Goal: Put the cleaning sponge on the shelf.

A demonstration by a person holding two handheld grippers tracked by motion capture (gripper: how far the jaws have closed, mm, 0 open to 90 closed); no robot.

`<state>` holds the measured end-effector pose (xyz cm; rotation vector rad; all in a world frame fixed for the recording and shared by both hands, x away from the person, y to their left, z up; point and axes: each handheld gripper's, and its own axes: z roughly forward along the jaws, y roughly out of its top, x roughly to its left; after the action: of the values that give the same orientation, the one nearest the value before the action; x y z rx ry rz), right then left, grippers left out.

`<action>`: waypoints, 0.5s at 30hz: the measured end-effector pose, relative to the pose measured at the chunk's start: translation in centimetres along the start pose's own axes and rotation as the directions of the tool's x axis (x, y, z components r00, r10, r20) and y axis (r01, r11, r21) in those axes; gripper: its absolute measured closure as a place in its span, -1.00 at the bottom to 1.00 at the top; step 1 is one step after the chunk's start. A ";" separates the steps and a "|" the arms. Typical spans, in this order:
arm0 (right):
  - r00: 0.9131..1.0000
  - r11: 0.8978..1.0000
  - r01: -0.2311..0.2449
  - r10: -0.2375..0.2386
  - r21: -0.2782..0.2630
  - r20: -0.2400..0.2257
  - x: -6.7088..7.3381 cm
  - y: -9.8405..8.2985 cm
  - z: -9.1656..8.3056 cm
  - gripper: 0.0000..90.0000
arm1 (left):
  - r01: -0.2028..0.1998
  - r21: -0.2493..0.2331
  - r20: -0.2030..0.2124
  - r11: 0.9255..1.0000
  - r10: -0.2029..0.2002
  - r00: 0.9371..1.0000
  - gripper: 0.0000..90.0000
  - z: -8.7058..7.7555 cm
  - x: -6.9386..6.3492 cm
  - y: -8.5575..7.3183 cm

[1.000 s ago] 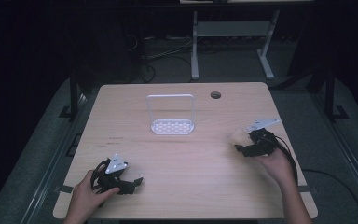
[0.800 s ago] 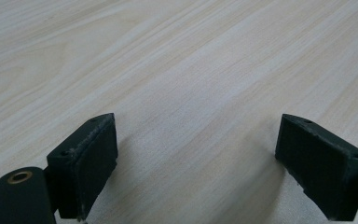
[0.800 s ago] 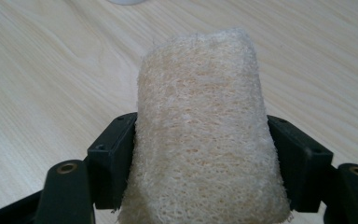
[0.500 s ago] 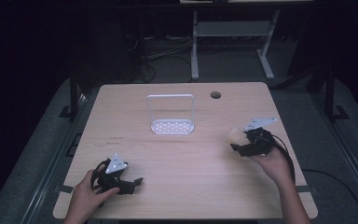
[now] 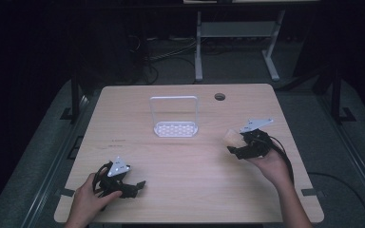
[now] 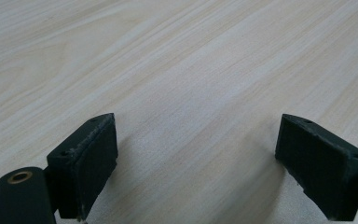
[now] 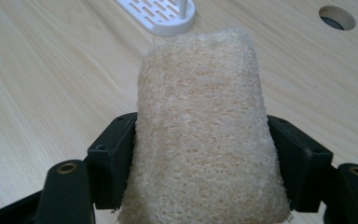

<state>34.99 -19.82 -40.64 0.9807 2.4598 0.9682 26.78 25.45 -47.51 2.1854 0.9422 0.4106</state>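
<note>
From above, my left gripper (image 5: 132,186) rested low on the near left of the table (image 5: 180,161), while my right gripper (image 5: 234,145) was lifted at the right, carrying a sponge (image 5: 231,136) with its tip aimed toward the white rack (image 5: 176,128), likely its destination. Along my left jaws I saw them spread wide over bare wood, holding nothing. Along my right jaws, the sponge (image 7: 200,135) was pinched at its sides, sticking out forward, with the rack (image 7: 161,16) ahead.
</note>
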 end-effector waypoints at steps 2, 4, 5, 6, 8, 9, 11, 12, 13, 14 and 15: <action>1.000 1.000 0.004 -0.004 -0.002 -0.010 0.1 0.3 0.1 -0.34 | 0.000 0.000 0.000 1.000 0.000 1.000 -0.73 0.0 0.0 0.0; 1.000 1.000 0.011 -0.011 0.000 -0.009 0.3 0.6 0.3 -0.34 | 0.000 0.000 0.000 1.000 0.000 1.000 -0.73 0.0 0.0 0.0; 1.000 1.000 0.015 -0.015 -0.001 -0.012 0.4 0.7 0.4 -0.34 | 0.000 0.000 0.000 1.000 0.000 1.000 -0.73 0.0 0.0 0.0; 1.000 1.000 0.015 -0.015 -0.002 -0.012 0.5 0.8 0.4 -0.34 | 0.000 0.000 0.000 1.000 0.000 1.000 -0.73 0.0 0.0 0.0; 1.000 1.000 0.017 -0.017 -0.003 -0.018 0.6 1.1 0.7 -0.34 | 0.000 0.000 0.000 1.000 0.000 1.000 -0.73 0.0 0.0 0.0; 1.000 1.000 0.020 -0.020 -0.006 -0.022 0.7 1.2 0.8 -0.34 | 0.000 0.000 0.000 1.000 0.000 1.000 -0.73 0.0 0.0 0.0; 0.999 1.000 0.025 -0.025 -0.004 -0.026 0.8 1.6 1.0 -0.34 | 0.000 0.000 0.000 1.000 0.000 1.000 -0.73 0.0 0.0 0.0; 0.999 1.000 0.030 -0.030 -0.004 -0.030 0.9 1.7 1.1 -0.34 | 0.000 0.000 0.000 1.000 0.000 1.000 -0.73 0.0 0.0 0.0; 0.999 0.999 0.033 -0.033 -0.002 -0.032 1.0 1.9 1.2 -0.34 | 0.000 0.000 0.000 1.000 0.000 1.000 -0.73 0.0 0.0 0.0; 0.999 0.999 0.033 -0.033 -0.003 -0.035 1.1 2.0 1.3 -0.34 | 0.000 0.000 0.000 1.000 0.000 1.000 -0.73 0.0 0.0 0.0; 0.999 0.999 0.032 -0.032 -0.003 -0.034 1.1 2.1 1.4 -0.34 | 0.000 0.000 0.000 1.000 0.000 1.000 -0.73 0.0 0.0 0.0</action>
<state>35.92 -17.22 -40.27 0.9291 2.4937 0.9847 26.78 25.45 -47.51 2.1855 0.9421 0.4104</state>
